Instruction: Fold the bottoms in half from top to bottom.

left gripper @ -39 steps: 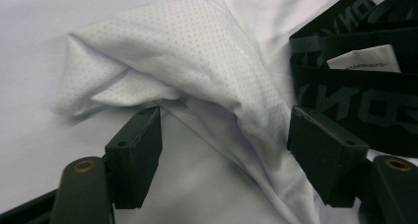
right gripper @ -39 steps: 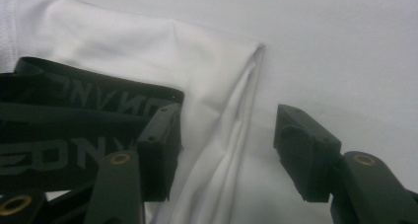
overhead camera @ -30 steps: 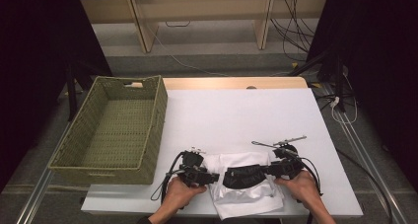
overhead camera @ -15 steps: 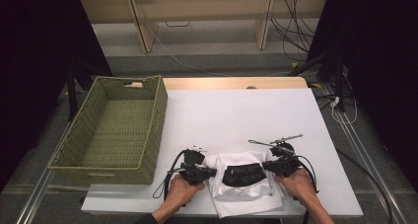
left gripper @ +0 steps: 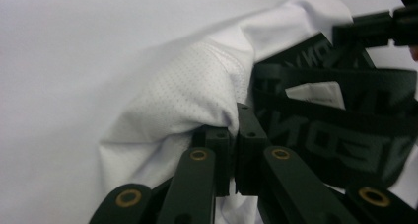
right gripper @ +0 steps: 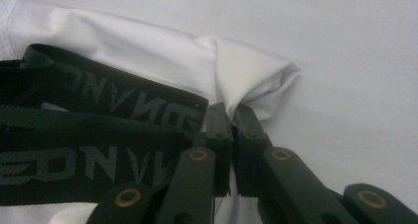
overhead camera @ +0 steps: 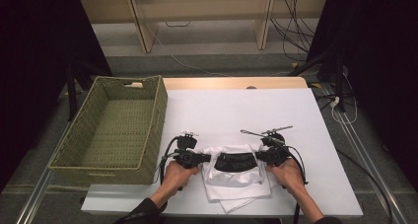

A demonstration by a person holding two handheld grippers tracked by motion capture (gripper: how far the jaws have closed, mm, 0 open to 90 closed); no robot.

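So both grippers are clamped on the briefs [overhead camera: 235, 170] now, one at each end of the black waistband [overhead camera: 236, 162]. Left gripper [overhead camera: 203, 158] has its jaws pinched tight on the white mesh fabric right where it meets the band; in the left gripper view the cloth bunches up into the fingertips [left gripper: 240, 135]. Right gripper [overhead camera: 260, 157] does the same on the opposite side, with a little peak of fabric squeezed between its pads [right gripper: 217, 120]. Holding both ends like this keeps the waistband stretched flat between my hands, so the thing shouldn't flop or twist if I lift it. The briefs sit near the front edge of the tabletop [overhead camera: 236, 105], roughly mid-width, with a loose fold hanging toward me. Basket [overhead camera: 116, 130] waits at the left edge, empty from what I can see, so I'd guess that's where this goes.
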